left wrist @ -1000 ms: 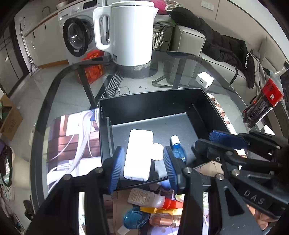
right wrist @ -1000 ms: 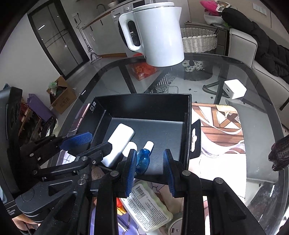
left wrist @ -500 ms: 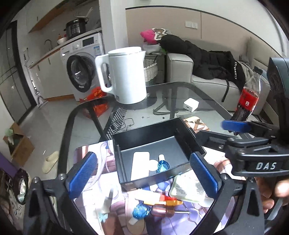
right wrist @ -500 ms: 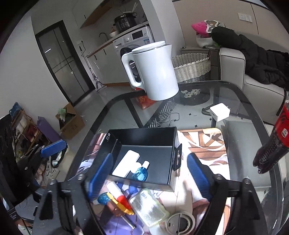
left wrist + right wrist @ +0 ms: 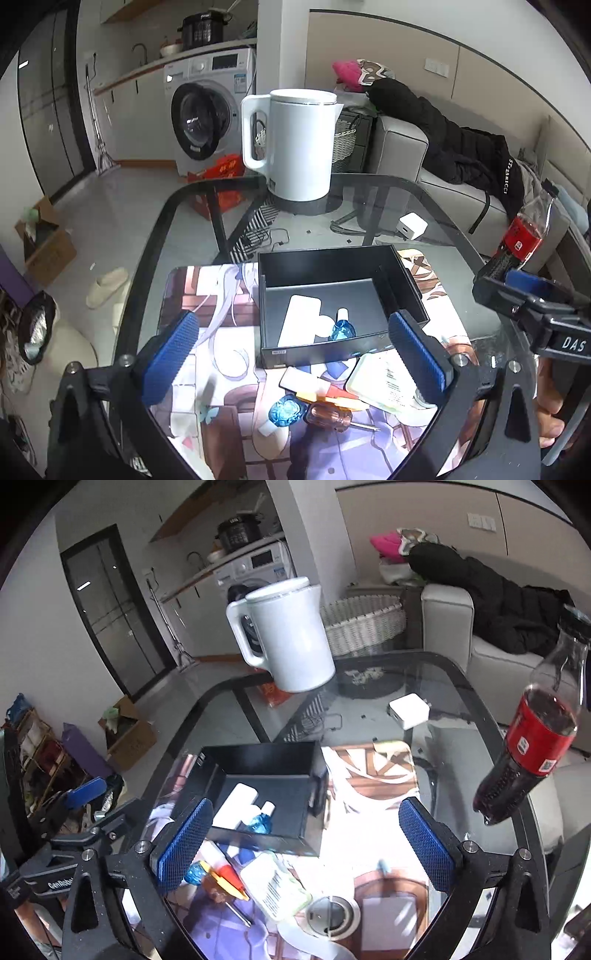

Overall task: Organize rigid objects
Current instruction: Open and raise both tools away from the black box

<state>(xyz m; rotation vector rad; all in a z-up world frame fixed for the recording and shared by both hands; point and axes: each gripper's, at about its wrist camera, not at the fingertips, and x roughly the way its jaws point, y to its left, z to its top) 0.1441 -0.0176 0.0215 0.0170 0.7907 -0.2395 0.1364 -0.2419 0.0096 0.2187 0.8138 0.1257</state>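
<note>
Both tools gape empty; loose screwdriver (image 5: pixel 334 415) lies crosswise just before the black box (image 5: pixel 325 258), nearer the left tool (image 5: pixel 295 356).

white kettle (image 5: pixel 300 147), cola bottle (image 5: pixel 532 738) (part full), washing machine (image 5: pixel 207 114)

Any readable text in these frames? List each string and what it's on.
"DAS": right gripper's black body, seen in the left wrist view.
"GenRobo", cut off at the frame: left gripper's body, seen in the right wrist view.
"STARBUCCI", approximate, letters small: black jacket on the sofa.
Too small or blurred: cola bottle label, flat white packet's print, washing machine sticker, black box's white tag.
</note>
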